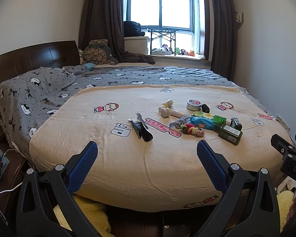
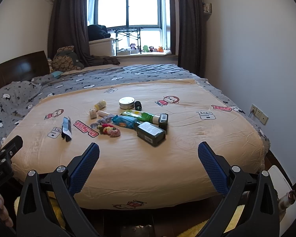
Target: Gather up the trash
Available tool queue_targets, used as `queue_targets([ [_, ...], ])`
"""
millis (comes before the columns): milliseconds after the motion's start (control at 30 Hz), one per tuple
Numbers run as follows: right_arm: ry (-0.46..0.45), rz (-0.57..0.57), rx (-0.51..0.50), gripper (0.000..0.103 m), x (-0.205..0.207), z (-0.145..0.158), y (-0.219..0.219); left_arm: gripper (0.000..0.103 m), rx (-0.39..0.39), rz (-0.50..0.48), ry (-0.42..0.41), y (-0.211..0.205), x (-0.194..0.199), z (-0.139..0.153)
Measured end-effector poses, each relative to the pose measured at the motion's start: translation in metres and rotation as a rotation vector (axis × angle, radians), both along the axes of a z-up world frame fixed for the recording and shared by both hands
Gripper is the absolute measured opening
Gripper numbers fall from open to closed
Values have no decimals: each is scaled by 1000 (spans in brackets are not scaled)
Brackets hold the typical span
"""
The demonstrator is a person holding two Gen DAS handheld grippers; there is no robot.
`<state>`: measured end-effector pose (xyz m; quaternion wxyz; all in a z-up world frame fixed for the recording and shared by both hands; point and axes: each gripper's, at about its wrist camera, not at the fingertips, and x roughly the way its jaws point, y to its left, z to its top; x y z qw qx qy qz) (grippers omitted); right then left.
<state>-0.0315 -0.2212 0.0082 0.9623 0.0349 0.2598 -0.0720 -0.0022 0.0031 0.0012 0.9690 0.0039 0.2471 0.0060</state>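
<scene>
Both the left gripper (image 1: 147, 150) and right gripper (image 2: 148, 151) hang wide open and empty at the foot of the bed (image 2: 128, 167). The trash lies ahead of them, well apart: a blue wrapper (image 2: 124, 121), light and crinkly, best pinched at a flat end; a dark green box (image 2: 151, 133), stiff, taken across its narrow sides
</scene>
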Motion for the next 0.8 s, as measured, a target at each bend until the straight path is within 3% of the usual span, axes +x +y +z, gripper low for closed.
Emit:
queue_targets([
  [800, 8, 2, 3, 100, 0, 0, 5, 95, 3, 1, -1, 0, 0, 1],
])
